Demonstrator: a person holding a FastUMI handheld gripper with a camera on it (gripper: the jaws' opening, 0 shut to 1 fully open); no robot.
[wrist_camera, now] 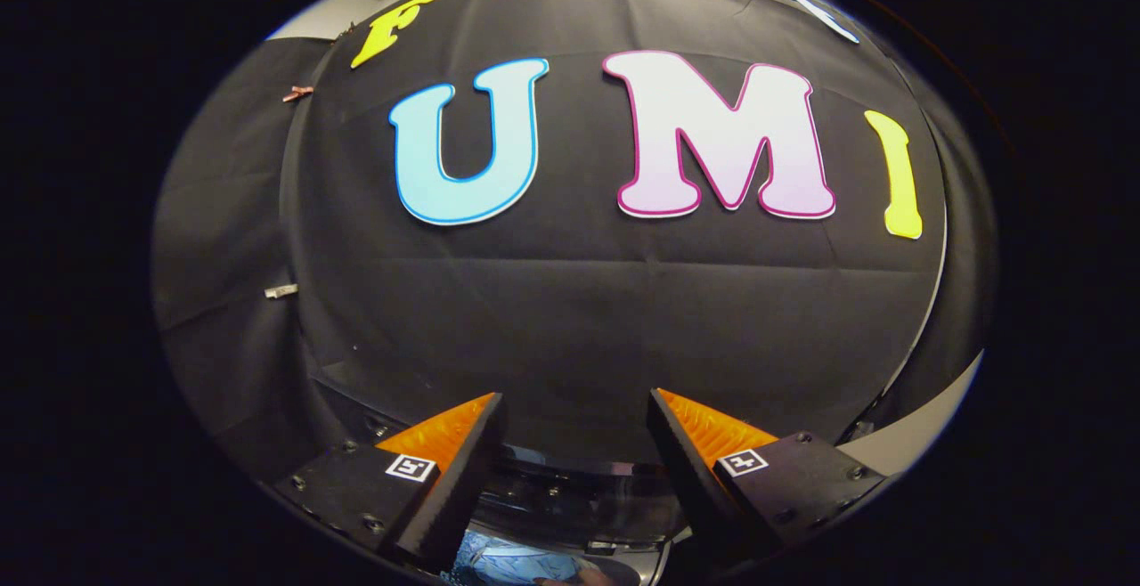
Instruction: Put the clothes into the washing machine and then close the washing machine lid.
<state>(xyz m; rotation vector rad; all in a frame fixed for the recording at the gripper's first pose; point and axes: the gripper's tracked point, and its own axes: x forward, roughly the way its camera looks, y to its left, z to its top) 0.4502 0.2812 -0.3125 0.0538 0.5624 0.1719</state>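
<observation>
A: Pale blue fabric, crumpled, is the one piece of clothes [512,564] I can count. It lies low between the fingers of the hand-held gripper [577,430], at about six o'clock from the gap, under a dark glossy rim that I take for the washing machine [579,492]. Whether the cloth is already inside the tub or lying on the edge, I cannot tell.

B: And the fingers?

A: Spread wide, with nothing between them. Two fingers, one marker tag on each, so two tags. They point at the black cloth wall [588,319] rather than down at the cloth.

B: So what could go wrong?

A: As I judge it, aim. The hand-held gripper looks over the machine, with the fabric almost beneath it. A reach from this angle may close on air, or pinch one loose fold so the rest trails over the rim. Trailing cloth would then foul the lid when it closes.

B: Anything else to count?

A: Two small clips on the wall's seam, one at ten o'clock [297,93] and one at nine o'clock [280,290] from the gap. One machine. The lid I cannot make out.
</observation>
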